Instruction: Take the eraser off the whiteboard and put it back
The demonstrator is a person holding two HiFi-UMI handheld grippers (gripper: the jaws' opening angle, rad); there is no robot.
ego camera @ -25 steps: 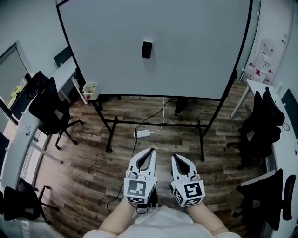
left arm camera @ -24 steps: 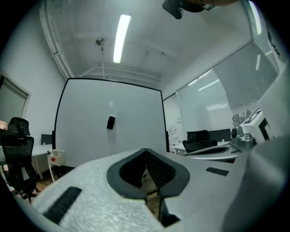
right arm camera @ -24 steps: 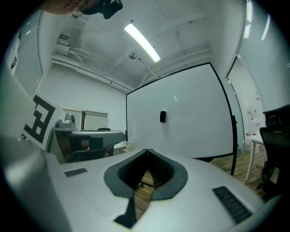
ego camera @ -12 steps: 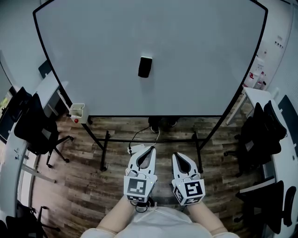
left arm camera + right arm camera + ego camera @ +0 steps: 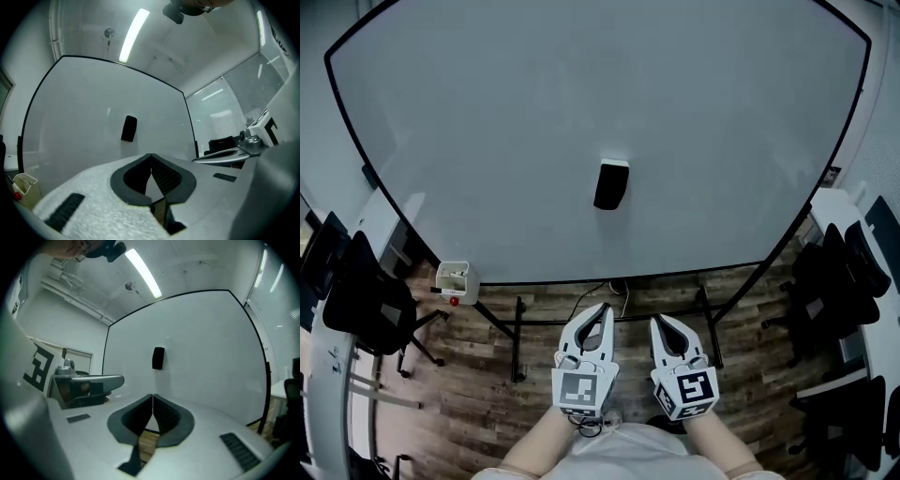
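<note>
**A:** How are the hands held?

**B:** Both forearms come in from the bottom edge of the head view. The left gripper (image 5: 601,309) and the right gripper (image 5: 659,322) sit side by side at bottom centre, pointing level at the whiteboard (image 5: 487,141). Each has its jaws pressed together with nothing between them.

**A:** Any containers?

**B:** A small white box (image 5: 453,277) hangs by the board's lower left corner. Something red shows at its bottom, but I can't make out the rest of its contents.

**A:** And the eraser?

**B:** The black eraser (image 5: 611,185) sticks to the board near the frame's middle, above both grippers and well apart from them. Its long axis runs up and down, with the top leaning slightly right.
</note>
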